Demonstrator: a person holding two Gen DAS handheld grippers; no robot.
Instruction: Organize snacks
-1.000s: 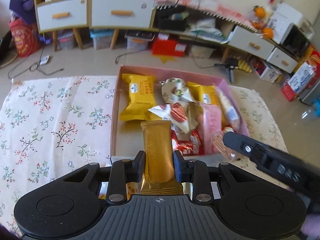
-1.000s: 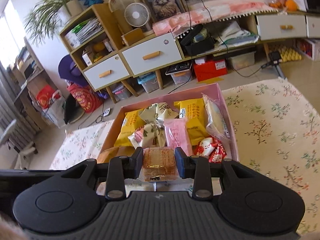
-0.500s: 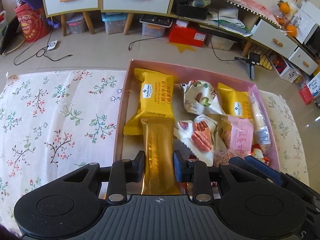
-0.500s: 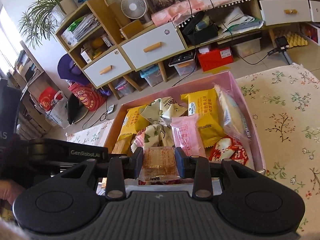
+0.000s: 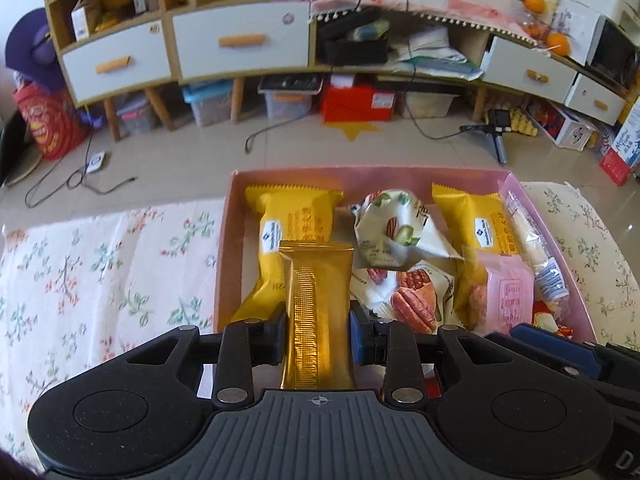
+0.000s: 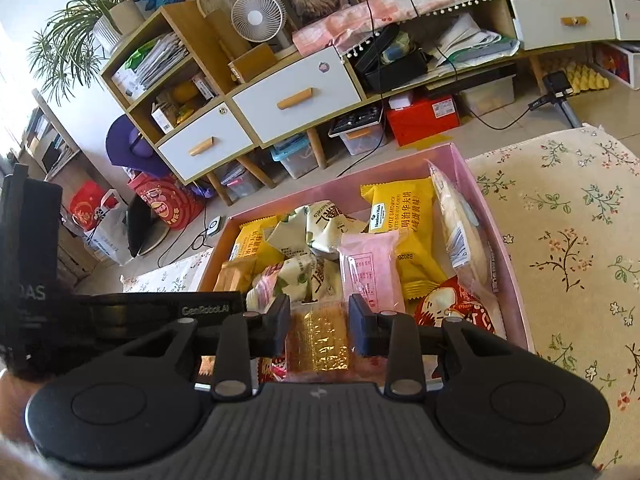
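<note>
A pink box (image 5: 532,220) on a floral cloth holds several wrapped snacks: yellow packets (image 5: 294,220), nut packets (image 5: 394,232), a pink packet (image 5: 510,292). My left gripper (image 5: 318,338) is shut on a gold snack bar (image 5: 316,308) and holds it over the box's near left part. My right gripper (image 6: 320,326) is shut on a clear-wrapped brown cracker (image 6: 320,340) over the box's near edge (image 6: 516,280). The right gripper's body shows at the lower right of the left wrist view (image 5: 560,350). The left gripper shows at the left of the right wrist view (image 6: 120,312).
The floral cloth (image 5: 88,280) extends left and right (image 6: 572,240) of the box. Beyond the table edge is tiled floor with cables, storage bins and a low cabinet with white drawers (image 5: 240,44). A tripod (image 5: 498,128) stands on the floor.
The left gripper has tilted up and drawn back a little with the gold bar. The right gripper, still holding the cracker, has shifted slightly over the box's near edge.
</note>
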